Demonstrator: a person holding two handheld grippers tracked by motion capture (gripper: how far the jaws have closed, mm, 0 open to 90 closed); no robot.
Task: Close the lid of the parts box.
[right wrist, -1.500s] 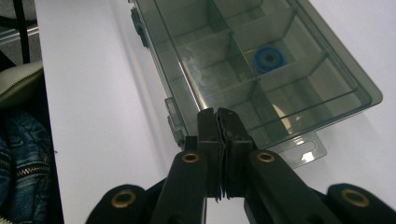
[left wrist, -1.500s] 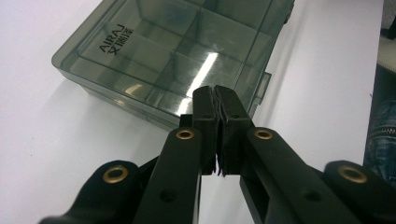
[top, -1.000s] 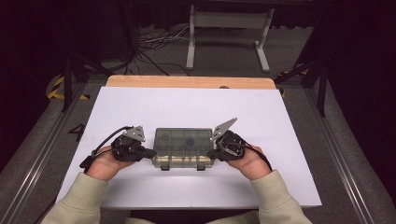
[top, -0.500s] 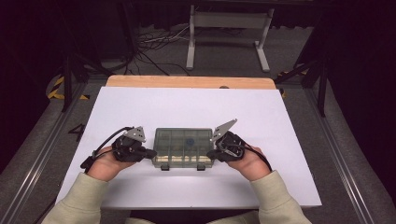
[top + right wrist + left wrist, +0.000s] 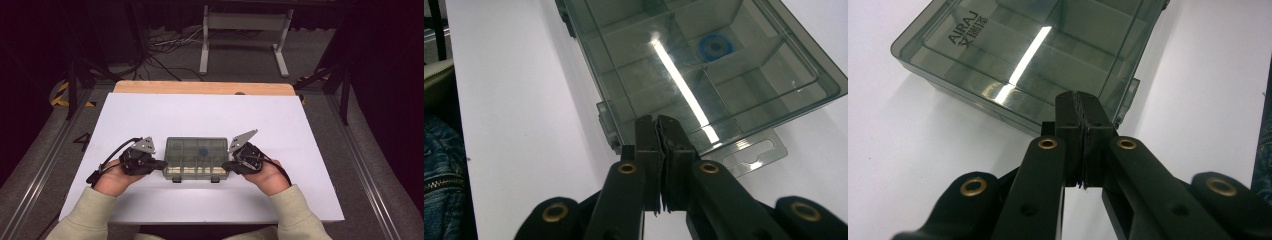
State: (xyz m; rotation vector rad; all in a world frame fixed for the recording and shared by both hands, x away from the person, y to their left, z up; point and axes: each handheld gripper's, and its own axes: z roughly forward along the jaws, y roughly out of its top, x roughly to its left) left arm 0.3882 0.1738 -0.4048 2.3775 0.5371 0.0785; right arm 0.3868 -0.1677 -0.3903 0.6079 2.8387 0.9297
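Note:
A smoky clear plastic compartment box [image 5: 195, 157] lies closed on the white table, near the front edge. Its lid [image 5: 1028, 47] carries raised lettering, and dividers show through it. A small blue ring [image 5: 715, 47] sits in one compartment. My left gripper [image 5: 161, 164] rests at the box's left end, its jaws pressed together with nothing between them, tips [image 5: 1081, 107] at the box's near corner. My right gripper [image 5: 226, 165] rests at the right end, jaws likewise shut and empty, tips [image 5: 658, 131] against the box's side wall by a front latch [image 5: 608, 125].
The white tabletop [image 5: 200, 112] stretches beyond the box to a wooden strip [image 5: 200, 88] at the far edge. A metal stand [image 5: 245, 30] and cables lie on the floor behind. A hang tab [image 5: 754, 152] sticks out from the box's end.

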